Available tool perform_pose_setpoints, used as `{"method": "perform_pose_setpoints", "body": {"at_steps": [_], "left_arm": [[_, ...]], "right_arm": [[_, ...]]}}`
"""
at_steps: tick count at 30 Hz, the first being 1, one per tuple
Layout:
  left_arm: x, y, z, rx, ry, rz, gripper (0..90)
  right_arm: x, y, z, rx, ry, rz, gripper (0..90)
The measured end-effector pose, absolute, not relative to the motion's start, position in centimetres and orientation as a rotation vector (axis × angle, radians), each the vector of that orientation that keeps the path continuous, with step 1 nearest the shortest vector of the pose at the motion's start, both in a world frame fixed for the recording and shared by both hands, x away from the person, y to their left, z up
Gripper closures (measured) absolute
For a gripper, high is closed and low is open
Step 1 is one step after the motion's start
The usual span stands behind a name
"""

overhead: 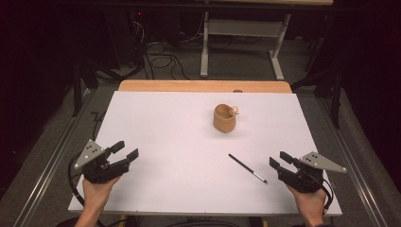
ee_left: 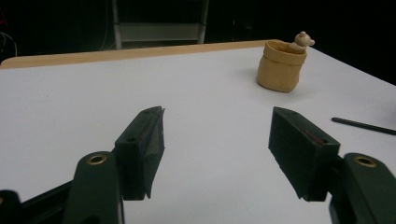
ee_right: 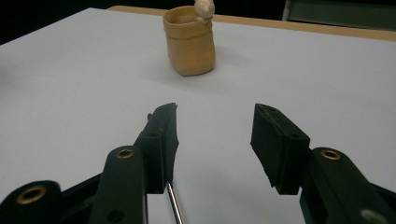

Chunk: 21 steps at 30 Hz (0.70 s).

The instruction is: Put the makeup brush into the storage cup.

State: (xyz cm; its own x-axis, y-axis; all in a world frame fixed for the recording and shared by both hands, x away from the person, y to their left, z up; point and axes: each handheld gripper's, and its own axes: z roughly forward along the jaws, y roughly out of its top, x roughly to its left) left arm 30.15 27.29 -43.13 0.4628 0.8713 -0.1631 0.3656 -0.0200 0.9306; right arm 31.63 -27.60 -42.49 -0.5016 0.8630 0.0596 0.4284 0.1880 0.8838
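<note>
Dim lab: floor cables (overhead: pixel 161 59), metal table frame (overhead: pixel 241 33).

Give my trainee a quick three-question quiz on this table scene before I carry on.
1. True or false: the thin black pen with a silver tip lies nearer the right gripper than the left gripper.
2. What sits at the rim of the tan pouch-shaped cup? A) a small pale figure B) a spoon C) a lid
3. Fill in: the jaws of both grippers are ___, with nothing clamped.

Key: 1 true; 2 A, the small pale figure; 3 open.
</note>
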Motion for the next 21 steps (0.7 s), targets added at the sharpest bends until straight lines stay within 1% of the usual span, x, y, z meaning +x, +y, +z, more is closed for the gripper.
{"method": "perform_pose_setpoints", "body": {"at_steps": [21], "left_arm": [[30.1,27.3,-43.1,1.607,1.098,0.572,36.2]], "right_arm": [[32.5,-26.5,-42.4,1.179,2.091,1.232,53.4]]}}
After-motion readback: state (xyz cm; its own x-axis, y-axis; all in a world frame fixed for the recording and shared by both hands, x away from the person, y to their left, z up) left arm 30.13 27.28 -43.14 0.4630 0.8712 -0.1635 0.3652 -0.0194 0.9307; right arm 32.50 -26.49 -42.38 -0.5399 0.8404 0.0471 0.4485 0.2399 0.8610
